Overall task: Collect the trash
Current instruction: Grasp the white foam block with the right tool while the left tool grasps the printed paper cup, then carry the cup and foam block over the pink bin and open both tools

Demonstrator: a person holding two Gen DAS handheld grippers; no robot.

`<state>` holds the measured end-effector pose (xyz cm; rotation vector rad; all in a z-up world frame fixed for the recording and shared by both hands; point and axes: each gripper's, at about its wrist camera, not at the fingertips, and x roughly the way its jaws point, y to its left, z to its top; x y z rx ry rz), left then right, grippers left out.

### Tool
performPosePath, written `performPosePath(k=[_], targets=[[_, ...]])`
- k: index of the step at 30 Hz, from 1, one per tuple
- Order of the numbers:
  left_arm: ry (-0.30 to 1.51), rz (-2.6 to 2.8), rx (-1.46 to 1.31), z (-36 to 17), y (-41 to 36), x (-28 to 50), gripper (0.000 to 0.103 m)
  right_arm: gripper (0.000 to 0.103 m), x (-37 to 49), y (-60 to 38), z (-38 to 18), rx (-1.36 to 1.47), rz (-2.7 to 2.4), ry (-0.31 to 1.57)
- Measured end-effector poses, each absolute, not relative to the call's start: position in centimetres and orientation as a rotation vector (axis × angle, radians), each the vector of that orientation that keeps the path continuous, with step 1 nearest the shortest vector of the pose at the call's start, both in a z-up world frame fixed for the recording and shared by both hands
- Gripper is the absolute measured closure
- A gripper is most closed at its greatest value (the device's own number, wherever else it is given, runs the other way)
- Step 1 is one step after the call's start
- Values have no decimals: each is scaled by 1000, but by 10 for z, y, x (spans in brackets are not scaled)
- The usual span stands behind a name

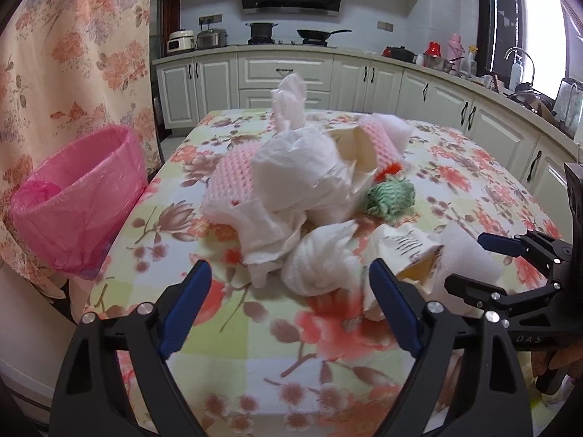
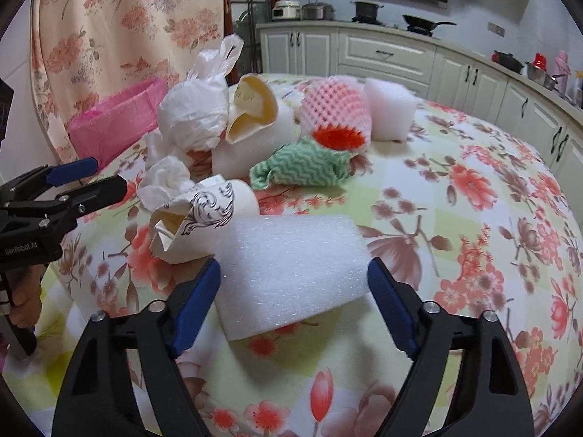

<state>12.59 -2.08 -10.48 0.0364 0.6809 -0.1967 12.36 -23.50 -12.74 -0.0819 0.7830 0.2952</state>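
The trash lay heaped mid-frame on the floral tabletop (image 2: pixel 473 189). Nearest, low in the right wrist view, a white foam block (image 2: pixel 291 273) sat between the spread pads of the right gripper (image 2: pixel 293 302), not yet pinched, apparently lined up for a grasp. The left gripper (image 1: pixel 288 306), also spread, bracketed a crumpled tissue (image 1: pixel 320 262). The pink-lined bin (image 1: pixel 80 196) waited at left, handy for drops.

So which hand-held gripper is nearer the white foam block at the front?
Right. The right hand-held gripper straddles the white foam block, one finger on either side. The left hand-held gripper sits off to the block's side, open around a crumpled tissue.
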Motion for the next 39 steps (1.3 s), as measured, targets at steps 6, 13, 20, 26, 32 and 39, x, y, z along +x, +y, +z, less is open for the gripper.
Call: performPosePath(k=[6,13,20,26,32,39], targets=[[620,-242,65,-101,-50,117,19,38,112,-254,-122,-29,240,730],[598,-310,162,-108,-96,114,29,49,101,-292,-115,63,152,682],[595,-331,254,-129,-124,121,46,53,93,-314,-114,97,111,667],[565,-326,228,-131,-116,121,61,54,92,-312,-117,90,114,662],[475,-320,192,-114,-97,105,61,55,87,-301,-107,69,127,632],[402,-219,85,-85,-48,95,61,55,95,-259,-75,4,238,561]])
